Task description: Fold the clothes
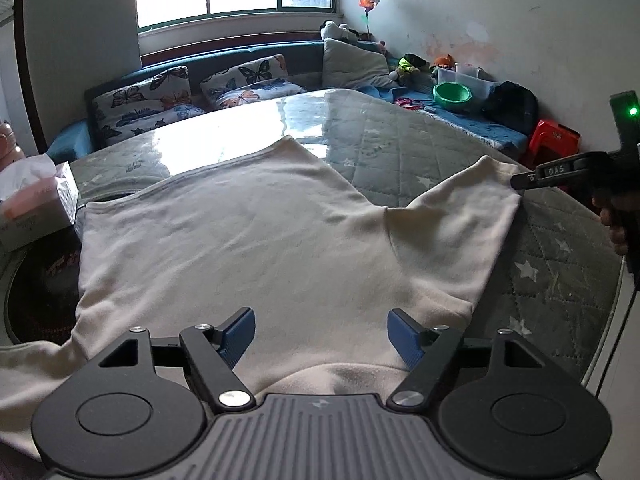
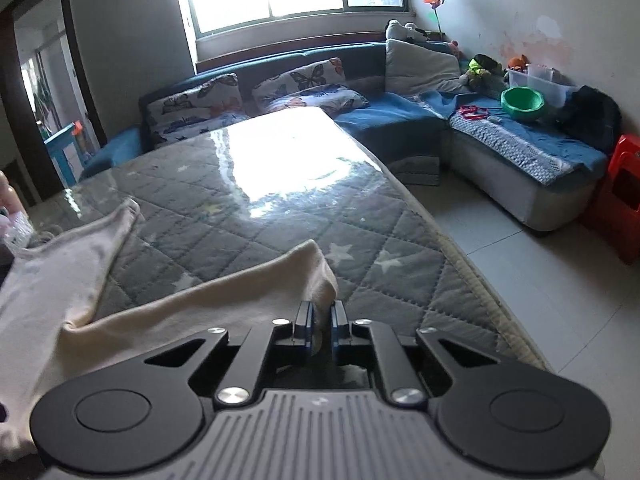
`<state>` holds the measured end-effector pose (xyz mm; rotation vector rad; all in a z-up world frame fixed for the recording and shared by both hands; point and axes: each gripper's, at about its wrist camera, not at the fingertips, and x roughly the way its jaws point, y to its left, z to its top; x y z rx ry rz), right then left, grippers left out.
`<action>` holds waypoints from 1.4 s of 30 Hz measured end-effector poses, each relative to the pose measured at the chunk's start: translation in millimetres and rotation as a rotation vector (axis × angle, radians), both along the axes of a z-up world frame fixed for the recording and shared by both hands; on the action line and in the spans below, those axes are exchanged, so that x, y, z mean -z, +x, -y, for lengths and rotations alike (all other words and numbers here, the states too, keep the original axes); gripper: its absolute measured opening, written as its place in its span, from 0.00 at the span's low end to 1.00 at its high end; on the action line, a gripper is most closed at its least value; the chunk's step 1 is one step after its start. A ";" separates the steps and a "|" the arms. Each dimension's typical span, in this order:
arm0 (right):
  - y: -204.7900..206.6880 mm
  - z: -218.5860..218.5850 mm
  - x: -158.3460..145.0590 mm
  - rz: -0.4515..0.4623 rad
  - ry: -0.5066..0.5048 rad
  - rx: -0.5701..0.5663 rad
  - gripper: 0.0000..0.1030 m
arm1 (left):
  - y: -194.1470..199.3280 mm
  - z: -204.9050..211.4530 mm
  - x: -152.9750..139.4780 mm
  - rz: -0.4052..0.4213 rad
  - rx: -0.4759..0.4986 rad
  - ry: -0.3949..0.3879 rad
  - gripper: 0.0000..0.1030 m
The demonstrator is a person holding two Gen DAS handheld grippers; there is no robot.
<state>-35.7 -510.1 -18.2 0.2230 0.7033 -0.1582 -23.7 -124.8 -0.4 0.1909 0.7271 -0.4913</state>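
A cream T-shirt (image 1: 248, 240) lies spread flat on the quilted star-pattern table cover (image 1: 400, 152). My left gripper (image 1: 320, 336) is open, its blue pads wide apart just above the shirt's near edge by the collar. My right gripper (image 2: 320, 320) is shut on the end of the shirt's right sleeve (image 2: 312, 268). It also shows in the left wrist view (image 1: 520, 182) at the sleeve's tip. The rest of the shirt (image 2: 52, 280) lies to the left in the right wrist view.
A tissue box (image 1: 36, 204) stands at the table's left edge. A round dark object (image 1: 44, 292) lies under the shirt's left side. A blue sofa (image 2: 400, 120) with butterfly cushions, a green bowl (image 2: 524, 104) and a red stool (image 2: 624, 200) stand beyond the table.
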 end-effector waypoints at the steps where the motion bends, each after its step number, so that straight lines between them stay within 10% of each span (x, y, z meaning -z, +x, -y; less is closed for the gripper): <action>1: -1.6 -0.7 -2.4 0.006 0.007 -0.006 0.07 | 1.1 0.2 0.3 -0.003 -0.002 -0.003 0.75; 15: -17.7 -31.3 -71.9 0.153 0.138 -0.160 0.07 | 5.5 -10.7 4.3 -0.018 -0.043 -0.014 0.79; 25: 1.9 -134.0 -129.3 0.223 0.165 -0.490 0.07 | 3.9 -58.7 1.0 -0.001 -0.136 -0.063 0.80; 42: 38.4 -294.4 -41.9 -0.044 0.081 -0.848 0.15 | -4.9 -112.5 4.8 -0.024 -0.258 -0.089 0.82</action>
